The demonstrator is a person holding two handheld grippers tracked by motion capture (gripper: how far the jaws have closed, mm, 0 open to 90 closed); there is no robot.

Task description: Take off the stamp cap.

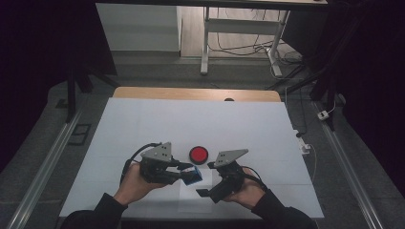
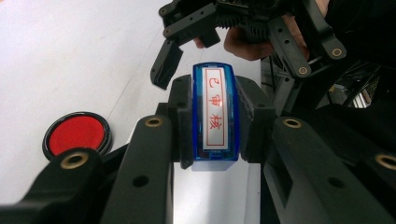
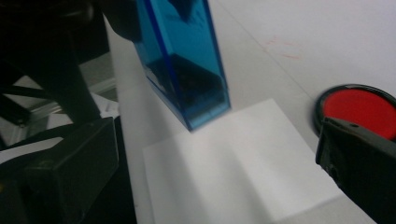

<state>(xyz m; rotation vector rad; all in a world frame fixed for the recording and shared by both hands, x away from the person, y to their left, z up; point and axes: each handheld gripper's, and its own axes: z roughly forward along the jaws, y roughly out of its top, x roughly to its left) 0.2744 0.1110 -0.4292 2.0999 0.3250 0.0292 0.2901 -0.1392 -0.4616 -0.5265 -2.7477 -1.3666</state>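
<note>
two claws met over white paper point(image 3: 233, 163): left claw point(image 1: 191, 174) clamped a blue stamp point(image 2: 215, 116); right claw point(image 1: 212, 183) gaped wide, near a red ink pad point(image 1: 198, 154).

Blue stamp point(image 2: 215, 119), red ink pad point(image 1: 198, 154), white paper point(image 3: 233, 163)

Lab-like room: white table point(image 1: 143, 124), desk frame point(image 1: 239, 28), floor cables point(image 1: 239, 47).

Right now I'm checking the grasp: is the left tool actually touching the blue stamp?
Touching. In the left gripper view the left tool has both black jaws pressed flat against the sides of the blue stamp, no gap either side.
</note>
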